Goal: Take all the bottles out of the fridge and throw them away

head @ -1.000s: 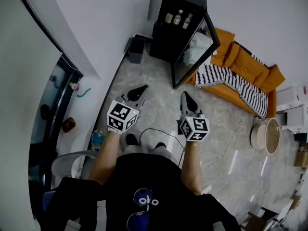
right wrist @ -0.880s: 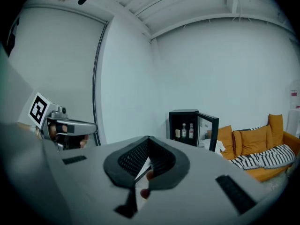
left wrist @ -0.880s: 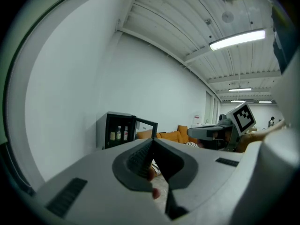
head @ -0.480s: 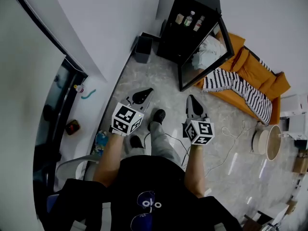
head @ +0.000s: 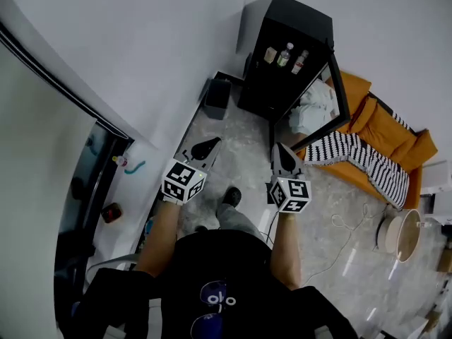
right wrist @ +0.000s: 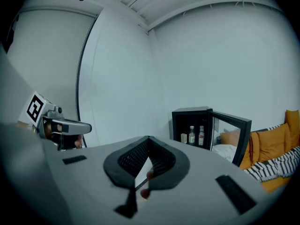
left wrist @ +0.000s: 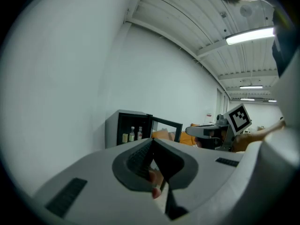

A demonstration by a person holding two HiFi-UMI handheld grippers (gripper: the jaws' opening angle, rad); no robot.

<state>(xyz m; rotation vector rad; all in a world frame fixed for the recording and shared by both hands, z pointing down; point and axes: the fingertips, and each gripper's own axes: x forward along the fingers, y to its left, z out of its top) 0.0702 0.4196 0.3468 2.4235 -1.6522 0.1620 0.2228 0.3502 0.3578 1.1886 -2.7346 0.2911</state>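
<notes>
We have taken a step toward the fridge (head: 293, 20), so we can soon reach in. Its door is open, and three bottles (head: 285, 54) stand on a shelf inside, far ahead of us. None is out yet. We hold the left tool (head: 205, 147) and the right tool (head: 282, 157) out in front, side by side. Both are closed and empty.
</notes>
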